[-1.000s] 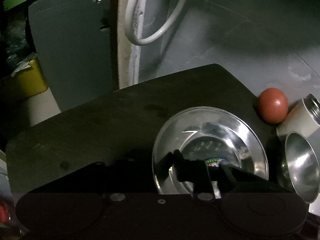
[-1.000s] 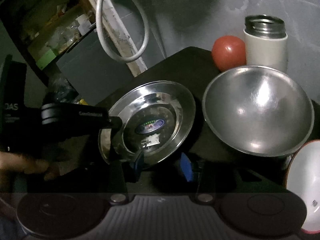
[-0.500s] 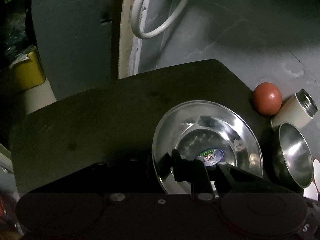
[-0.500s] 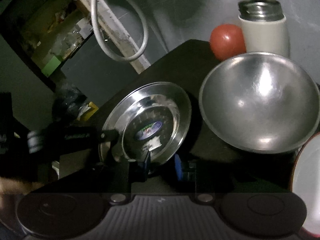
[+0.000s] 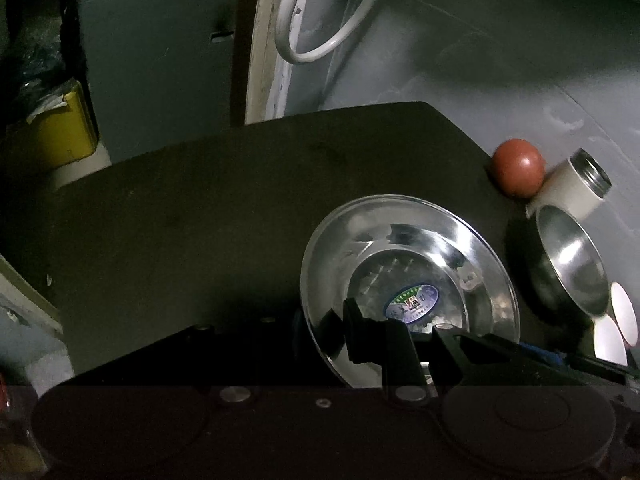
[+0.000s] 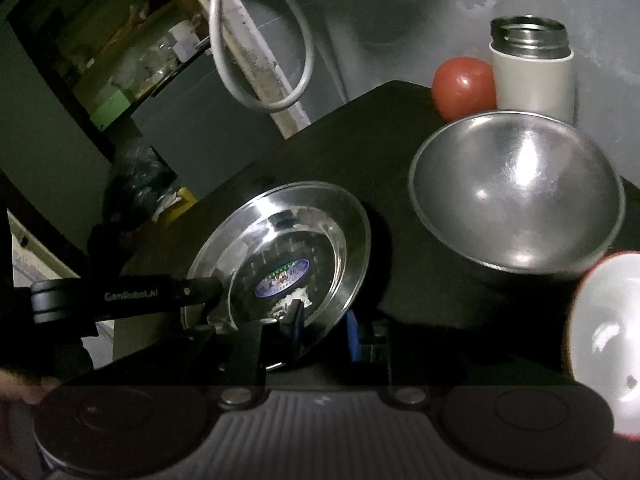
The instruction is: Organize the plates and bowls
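Observation:
A shiny steel plate (image 6: 280,240) with an oval sticker hangs tilted over the black table (image 6: 384,128). My left gripper (image 6: 212,292) reaches in from the left and is shut on the plate's left rim. In the left wrist view the plate (image 5: 408,248) sits between the left gripper's (image 5: 396,332) dark fingers. My right gripper (image 6: 324,326) has its jaws closing on the plate's near rim, one finger inside the plate and the blue pad under it. A deep steel bowl (image 6: 516,192) stands to the right, apart from the plate.
A white bowl with a red rim (image 6: 608,344) lies at the near right. A tomato (image 6: 464,86) and an open white flask (image 6: 532,68) stand behind the steel bowl by the grey wall. A white cable loop (image 5: 320,40) hangs on the wall; a yellow bin (image 5: 60,132) sits beyond the table's left edge.
The right gripper's jaws have closed in around the plate's near rim. The left gripper has drawn the plate leftward, widening the gap to the steel bowl.

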`<state>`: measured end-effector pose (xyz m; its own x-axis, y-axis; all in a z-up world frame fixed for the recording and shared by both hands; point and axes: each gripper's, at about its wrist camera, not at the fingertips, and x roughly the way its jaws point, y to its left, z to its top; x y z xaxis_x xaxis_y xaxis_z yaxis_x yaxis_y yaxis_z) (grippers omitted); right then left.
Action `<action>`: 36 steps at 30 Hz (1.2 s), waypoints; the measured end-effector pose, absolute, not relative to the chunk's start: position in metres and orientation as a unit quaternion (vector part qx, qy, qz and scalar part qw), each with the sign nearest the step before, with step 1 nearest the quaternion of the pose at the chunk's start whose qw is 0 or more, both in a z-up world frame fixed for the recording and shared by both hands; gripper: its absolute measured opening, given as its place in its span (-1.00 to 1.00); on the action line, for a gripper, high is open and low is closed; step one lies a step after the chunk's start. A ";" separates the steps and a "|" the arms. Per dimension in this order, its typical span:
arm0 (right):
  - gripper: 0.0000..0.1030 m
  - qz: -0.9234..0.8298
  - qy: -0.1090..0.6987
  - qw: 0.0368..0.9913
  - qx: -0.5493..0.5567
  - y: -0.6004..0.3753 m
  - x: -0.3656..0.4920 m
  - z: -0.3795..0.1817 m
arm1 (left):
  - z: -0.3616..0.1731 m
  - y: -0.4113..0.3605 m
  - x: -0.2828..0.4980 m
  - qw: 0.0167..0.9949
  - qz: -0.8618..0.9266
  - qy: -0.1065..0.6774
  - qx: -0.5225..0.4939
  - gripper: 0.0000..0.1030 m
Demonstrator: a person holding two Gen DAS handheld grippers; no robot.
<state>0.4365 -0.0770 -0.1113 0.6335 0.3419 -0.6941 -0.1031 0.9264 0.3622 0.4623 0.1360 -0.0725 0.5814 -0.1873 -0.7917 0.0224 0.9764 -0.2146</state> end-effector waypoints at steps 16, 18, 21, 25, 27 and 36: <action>-0.52 0.146 0.396 0.901 0.104 -0.088 0.370 -0.092 | -0.066 0.126 0.394 0.895 -0.060 0.431 -0.094 -0.55; -0.52 0.149 0.395 0.901 0.099 -0.089 0.363 -0.090 | -0.064 0.124 0.390 0.897 -0.059 0.428 -0.094 -0.55; -0.52 0.159 0.390 0.902 0.092 -0.091 0.354 -0.084 | -0.058 0.121 0.383 0.901 -0.058 0.420 -0.093 -0.54; -0.51 0.167 0.378 0.906 0.087 -0.093 0.345 -0.075 | -0.047 0.116 0.372 0.907 -0.057 0.406 -0.093 -0.54; -0.51 0.171 0.372 0.909 0.084 -0.095 0.342 -0.070 | -0.041 0.112 0.365 0.910 -0.056 0.399 -0.097 -0.54; -0.51 0.194 0.343 0.916 0.072 -0.108 0.314 -0.043 | -0.019 0.100 0.327 0.921 -0.047 0.371 -0.109 -0.54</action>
<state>0.3145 -0.1079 -0.0429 0.6896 0.4043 -0.6008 -0.3054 0.9146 0.2649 0.3267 0.0998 -0.0189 0.7201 -0.1670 -0.6735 0.0055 0.9720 -0.2351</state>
